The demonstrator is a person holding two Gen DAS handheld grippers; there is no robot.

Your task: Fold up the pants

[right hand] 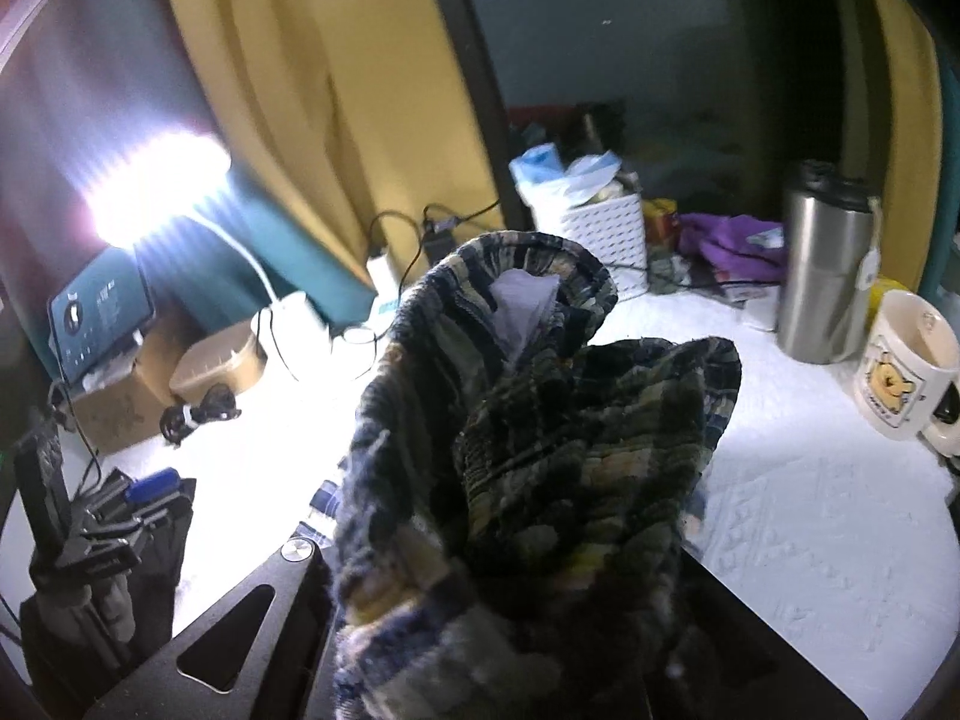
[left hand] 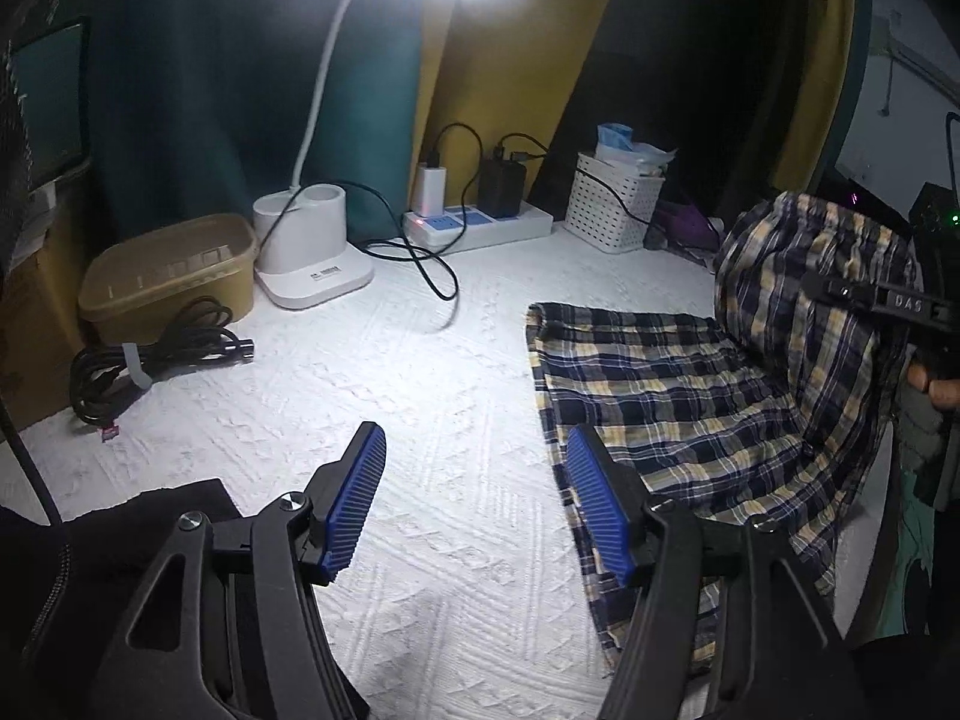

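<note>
Plaid pants (left hand: 690,396) in navy, yellow and white lie partly spread on the white textured bedcover (left hand: 390,390). Their right part, with the gathered waistband (left hand: 810,264), is lifted off the cover and hangs in a fold. My right gripper (left hand: 834,291) at the right edge is shut on that raised cloth, a hand behind it. In the right wrist view the bunched pants (right hand: 540,420) fill the centre and hide the fingers. My left gripper (left hand: 474,438) stands open low over the cover. Its right blue pad (left hand: 594,498) is at the pants' left edge, with nothing between the pads.
At the back stand a white lamp base (left hand: 312,246), a power strip (left hand: 480,222) with chargers, a white basket (left hand: 612,204) and a tan box (left hand: 168,276). A coiled black cable (left hand: 156,360) lies left. A steel tumbler (right hand: 828,276) and a mug (right hand: 906,360) stand right.
</note>
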